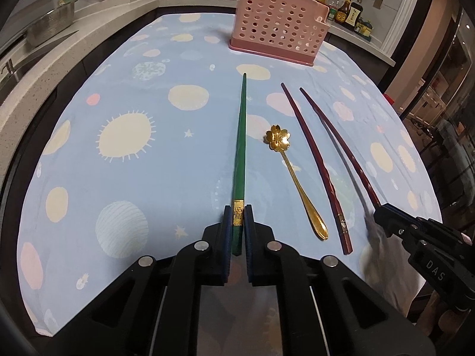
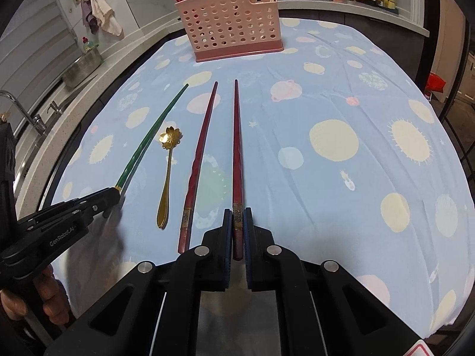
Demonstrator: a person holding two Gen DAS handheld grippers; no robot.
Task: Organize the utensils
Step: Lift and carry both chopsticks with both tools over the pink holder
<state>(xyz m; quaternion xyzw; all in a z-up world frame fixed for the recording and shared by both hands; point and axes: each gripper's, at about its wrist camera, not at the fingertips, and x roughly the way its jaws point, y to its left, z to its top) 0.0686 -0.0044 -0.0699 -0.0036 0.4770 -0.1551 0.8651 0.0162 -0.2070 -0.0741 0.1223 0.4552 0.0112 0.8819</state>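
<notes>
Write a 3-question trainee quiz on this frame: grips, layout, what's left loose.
1. True or false: the left gripper is shut on the green chopstick.
2. The right gripper holds: A) the gold flower spoon, B) a dark red chopstick, C) nothing.
3. Which two utensils lie loose on the cloth between the held ones?

Key
1. True.
2. B, the right-hand dark red chopstick.
3. The gold flower spoon and the other dark red chopstick. The pink utensil holder stands beyond them.
</notes>
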